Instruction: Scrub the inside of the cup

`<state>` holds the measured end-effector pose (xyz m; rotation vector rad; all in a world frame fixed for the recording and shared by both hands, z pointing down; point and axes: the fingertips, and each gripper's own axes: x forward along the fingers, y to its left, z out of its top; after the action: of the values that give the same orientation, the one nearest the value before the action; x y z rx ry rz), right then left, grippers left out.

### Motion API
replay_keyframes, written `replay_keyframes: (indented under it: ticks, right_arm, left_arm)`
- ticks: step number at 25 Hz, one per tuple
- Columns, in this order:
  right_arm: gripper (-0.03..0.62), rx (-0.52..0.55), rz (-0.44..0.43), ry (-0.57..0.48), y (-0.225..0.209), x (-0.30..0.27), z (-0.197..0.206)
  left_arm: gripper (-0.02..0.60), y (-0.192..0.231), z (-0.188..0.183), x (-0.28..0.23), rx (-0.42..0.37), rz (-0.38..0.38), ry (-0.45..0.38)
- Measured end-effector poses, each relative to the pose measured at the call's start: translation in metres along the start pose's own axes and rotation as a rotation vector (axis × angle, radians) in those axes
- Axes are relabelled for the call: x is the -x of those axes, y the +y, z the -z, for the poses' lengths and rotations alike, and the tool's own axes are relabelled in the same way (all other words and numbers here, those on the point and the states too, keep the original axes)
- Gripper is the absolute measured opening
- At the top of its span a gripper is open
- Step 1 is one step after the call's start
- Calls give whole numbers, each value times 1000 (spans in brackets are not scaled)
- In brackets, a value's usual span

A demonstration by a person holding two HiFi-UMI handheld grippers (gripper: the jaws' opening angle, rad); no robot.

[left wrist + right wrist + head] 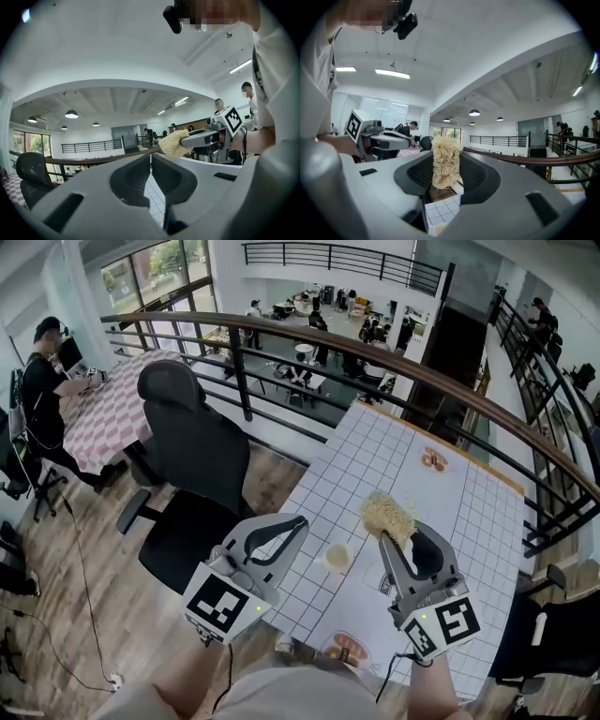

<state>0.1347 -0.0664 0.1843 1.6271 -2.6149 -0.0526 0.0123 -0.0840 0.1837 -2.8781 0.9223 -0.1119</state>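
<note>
A small pale cup [337, 557] stands upright on the white gridded table [469, 521], between my two grippers. My right gripper [403, 538] is shut on a straw-coloured loofah scrubber [387, 516], which sticks up past the jaws just right of the cup. In the right gripper view the scrubber [446, 160] fills the gap between the jaws. My left gripper [302, 521] hovers just left of the cup, raised off the table. Its jaws meet with nothing between them [151, 158]. From the left gripper view the scrubber [172, 143] and the right gripper [208, 137] show beyond the jaws.
A black office chair [192, 456] stands left of the table. A curved railing [375, 357] runs behind the table. One plate with food [433, 460] sits at the far side and another [347, 650] at the near edge. A person [42, 390] stands at the far left.
</note>
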Motion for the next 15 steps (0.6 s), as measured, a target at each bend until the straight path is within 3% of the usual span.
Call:
replay_keyframes:
  ticks: [4, 9, 15]
  right_arm:
    - [152, -65, -4, -96, 1, 11, -25]
    - [152, -55, 33, -176, -2, 25, -41]
    - [152, -58, 69, -171, 1, 36, -23]
  left_arm:
    - [17, -4, -18, 6, 2, 8, -33]
    - [15, -3, -16, 7, 3, 5, -36]
    - [14, -11, 3, 9, 0, 10, 6]
